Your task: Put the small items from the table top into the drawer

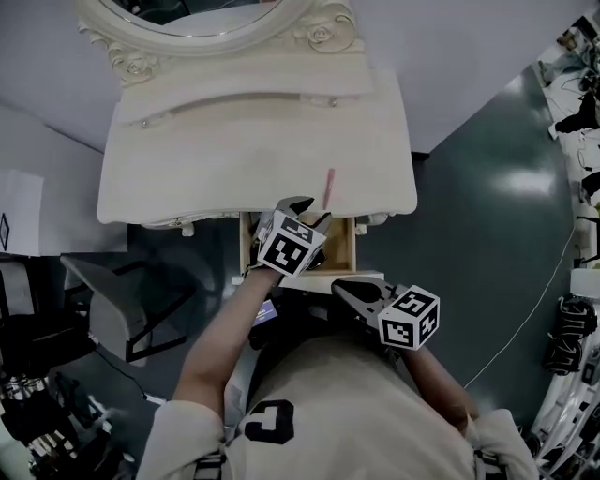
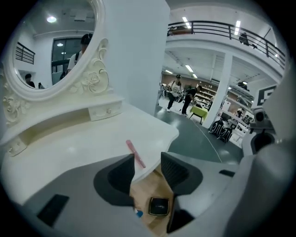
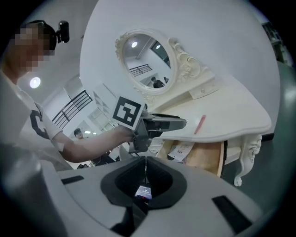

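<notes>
A thin pink stick [image 1: 328, 187] lies on the cream dressing table [image 1: 216, 159] near its front edge, above the open wooden drawer [image 1: 343, 246]. My left gripper [image 1: 314, 214] hovers over the drawer just short of that edge, jaws open with nothing between them. In the left gripper view the pink stick [image 2: 135, 153] lies just beyond the left gripper [image 2: 148, 159]. Below, the drawer [image 2: 147, 190] holds a black square item [image 2: 158, 206] and a small blue thing [image 2: 138, 213]. My right gripper [image 1: 341, 287] is shut and empty, nearer the person, right of the drawer.
An oval mirror [image 1: 187, 19] in a carved frame stands at the table's back. A white printed pack [image 3: 179, 150] lies in the drawer [image 3: 210, 155]. A grey chair [image 1: 112, 300] stands left of the person. Dark floor with a cable [image 1: 525, 319] lies to the right.
</notes>
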A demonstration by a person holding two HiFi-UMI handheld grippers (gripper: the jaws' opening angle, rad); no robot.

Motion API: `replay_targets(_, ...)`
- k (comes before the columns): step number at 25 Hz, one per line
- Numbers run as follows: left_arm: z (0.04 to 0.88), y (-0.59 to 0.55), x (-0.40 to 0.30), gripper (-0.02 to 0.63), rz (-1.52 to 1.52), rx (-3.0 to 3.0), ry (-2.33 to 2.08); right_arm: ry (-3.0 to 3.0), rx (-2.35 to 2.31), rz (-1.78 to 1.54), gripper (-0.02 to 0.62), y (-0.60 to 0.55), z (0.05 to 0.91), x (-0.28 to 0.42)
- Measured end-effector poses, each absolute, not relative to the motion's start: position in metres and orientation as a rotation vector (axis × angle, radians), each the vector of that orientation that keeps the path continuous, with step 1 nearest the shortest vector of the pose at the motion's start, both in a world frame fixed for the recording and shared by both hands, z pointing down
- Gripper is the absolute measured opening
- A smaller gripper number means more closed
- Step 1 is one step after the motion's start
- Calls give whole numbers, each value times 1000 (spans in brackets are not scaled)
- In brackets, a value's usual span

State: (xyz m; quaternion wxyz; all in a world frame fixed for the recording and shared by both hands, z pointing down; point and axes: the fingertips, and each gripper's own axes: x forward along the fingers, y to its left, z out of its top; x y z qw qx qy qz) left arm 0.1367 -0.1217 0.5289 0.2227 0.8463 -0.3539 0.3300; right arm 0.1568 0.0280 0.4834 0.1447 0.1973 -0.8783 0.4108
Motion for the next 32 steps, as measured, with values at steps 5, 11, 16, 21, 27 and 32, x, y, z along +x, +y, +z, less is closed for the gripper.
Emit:
replay_targets(5,563,-138,157,222,1073,2276,-1013,-2544,512,1190,31,20,484,179)
replay_targets(11,598,-151,162,222,1239,2214,-1046,-2550,509,1196,31,9,483,200)
replay_targets(16,604,-162,165,216,1172,2170,-1088,-2543,512,1194,31,5,484,210)
replay_targets(21,605,-164,165,210,1127,2165,-1063,-2535,519,1202,31,3,486,215)
replay_targets(27,606,-169,155,134,1071,2161,-1066,-2535,504,1183,31,4,485,209)
replay_targets(32,605,-168,151,91,1108,2190,-1049,-2535,522,1175,31,6,483,206)
